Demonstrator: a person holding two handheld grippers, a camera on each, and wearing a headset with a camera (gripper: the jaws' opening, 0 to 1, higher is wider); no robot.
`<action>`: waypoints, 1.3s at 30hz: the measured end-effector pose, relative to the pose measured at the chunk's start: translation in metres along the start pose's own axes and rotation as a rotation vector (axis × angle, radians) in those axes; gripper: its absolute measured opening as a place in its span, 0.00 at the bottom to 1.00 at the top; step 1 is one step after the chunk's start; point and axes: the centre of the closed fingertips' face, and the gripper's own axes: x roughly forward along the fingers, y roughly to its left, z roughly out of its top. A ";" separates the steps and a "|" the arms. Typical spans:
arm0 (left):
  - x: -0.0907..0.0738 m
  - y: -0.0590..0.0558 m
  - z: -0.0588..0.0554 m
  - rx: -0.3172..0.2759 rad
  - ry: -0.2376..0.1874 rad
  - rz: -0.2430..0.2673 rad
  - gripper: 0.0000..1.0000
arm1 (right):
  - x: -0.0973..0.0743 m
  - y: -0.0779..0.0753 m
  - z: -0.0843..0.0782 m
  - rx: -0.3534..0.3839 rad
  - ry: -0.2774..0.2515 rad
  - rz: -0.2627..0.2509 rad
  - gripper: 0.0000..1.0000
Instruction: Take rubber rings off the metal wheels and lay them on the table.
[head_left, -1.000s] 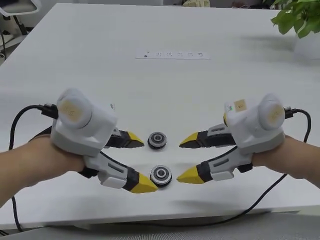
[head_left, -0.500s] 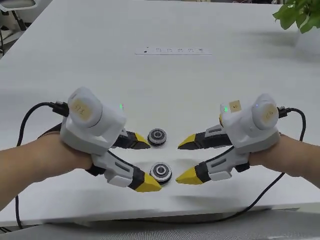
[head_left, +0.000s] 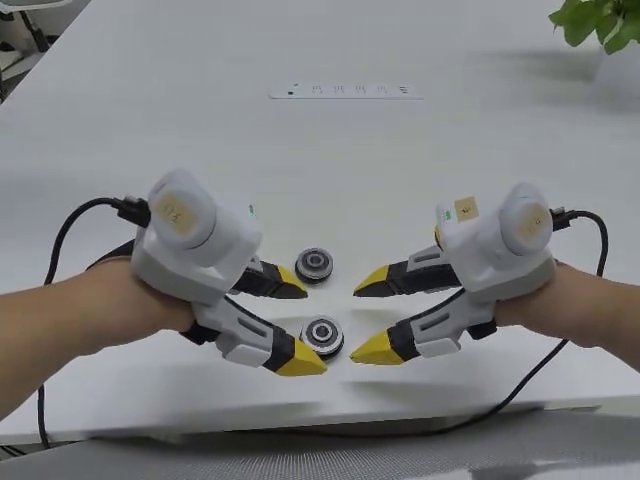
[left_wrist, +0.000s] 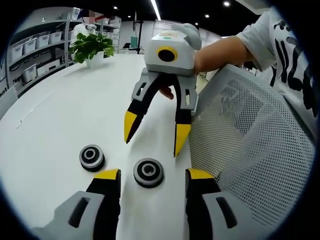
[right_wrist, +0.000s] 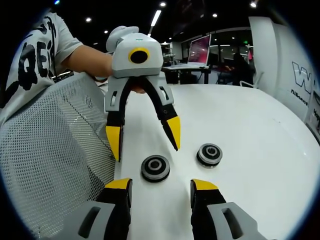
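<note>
Well, both tools are released and hold nothing: your left tool (right_wrist: 145, 150) and right tool (head_left: 355, 325) face each other tip to tip across the near wheel (head_left: 322, 336), which lies flat on the counter (head_left: 420, 160) between them. The far wheel (head_left: 314, 263) lies just beyond, apart from the first.

The likeliest trouble is the near wheel skidding. It is small and loose, so if one tool pushes before the other has it braced, it could slide toward the counter's front edge (close by in the head view). With four tips converging on one spot, they may also knock together. A ring (left_wrist: 137, 175) prised under tension could spring away.

You cannot easily tell where the dark rubber ends and the metal begins, so a tip may bite the wheel instead. The left tool's lower jaw overlaps the near wheel's side in the head view.
</note>
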 end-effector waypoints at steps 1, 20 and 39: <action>0.001 0.000 -0.001 0.001 0.001 -0.001 0.48 | 0.000 0.000 0.000 0.001 0.001 0.001 0.45; 0.009 -0.004 -0.004 0.002 0.018 -0.028 0.39 | 0.003 0.001 -0.007 0.001 0.018 0.007 0.44; 0.012 0.000 0.001 0.007 -0.005 -0.025 0.30 | 0.006 0.002 -0.009 0.002 0.026 0.016 0.44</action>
